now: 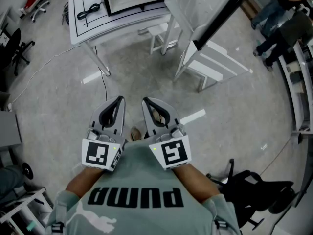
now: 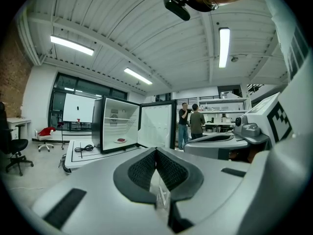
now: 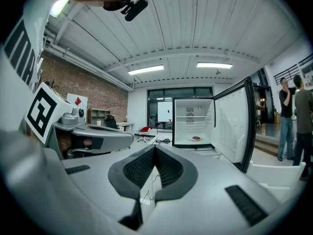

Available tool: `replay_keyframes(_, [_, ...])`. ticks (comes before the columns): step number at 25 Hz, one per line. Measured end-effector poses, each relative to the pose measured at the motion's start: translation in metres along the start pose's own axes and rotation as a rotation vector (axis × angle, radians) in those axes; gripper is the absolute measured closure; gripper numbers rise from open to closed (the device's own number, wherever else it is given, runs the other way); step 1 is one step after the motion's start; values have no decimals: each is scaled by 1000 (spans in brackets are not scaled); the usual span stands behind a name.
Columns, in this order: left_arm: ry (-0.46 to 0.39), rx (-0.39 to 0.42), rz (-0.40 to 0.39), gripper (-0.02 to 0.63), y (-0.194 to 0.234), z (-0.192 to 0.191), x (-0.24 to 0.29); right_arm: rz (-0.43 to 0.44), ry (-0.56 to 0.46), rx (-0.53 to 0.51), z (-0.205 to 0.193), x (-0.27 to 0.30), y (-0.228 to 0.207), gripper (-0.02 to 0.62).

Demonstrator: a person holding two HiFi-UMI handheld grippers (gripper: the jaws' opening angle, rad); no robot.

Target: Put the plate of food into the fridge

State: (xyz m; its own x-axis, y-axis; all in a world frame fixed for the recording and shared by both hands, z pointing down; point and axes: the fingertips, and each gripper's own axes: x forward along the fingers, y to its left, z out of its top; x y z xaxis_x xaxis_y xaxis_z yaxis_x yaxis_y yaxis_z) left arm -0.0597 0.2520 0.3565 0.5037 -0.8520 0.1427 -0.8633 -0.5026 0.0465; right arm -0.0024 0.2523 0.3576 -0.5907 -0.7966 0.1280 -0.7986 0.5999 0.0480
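Task status: nearly complete by my judgement. The plate of food (image 3: 196,138) already sat inside the fridge (image 3: 193,106), on the cabinet floor below the wire shelf (image 3: 188,116).
Left to do: at most the door (image 3: 232,124), which stood wide open at the right of the cabinet (the task sentence asks for no closing, so this may be nothing).
Left gripper (image 2: 156,152): clenched, its jaws pressed together with nothing between them. I held it low in the centre of the head view, close to my chest.
Right gripper (image 3: 154,148): clenched as well and empty, just beside the left one.
Fridge location: top centre of the head view, on the white table (image 1: 88,26), well apart from both my grippers.
Count, plates: one, carrying a single reddish portion.
Count, fridges: one, with one door and one shelf in sight.
Count, grippers: two, both mine.
Count, cables: one black cable (image 1: 89,9), lying on the table left of the fridge.
Count, bystanders: two people (image 3: 293,116), standing together at the right edge of the right gripper view, beyond the door.
Count, chairs: one black office chair (image 1: 254,185) at the lower right of the head view, and another black chair (image 1: 17,45) at its left edge.
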Motion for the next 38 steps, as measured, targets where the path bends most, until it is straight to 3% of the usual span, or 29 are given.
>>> replay_keyframes(38, [19,22,33,601,6,-9,-1,44,13,42,-11,6,6,592])
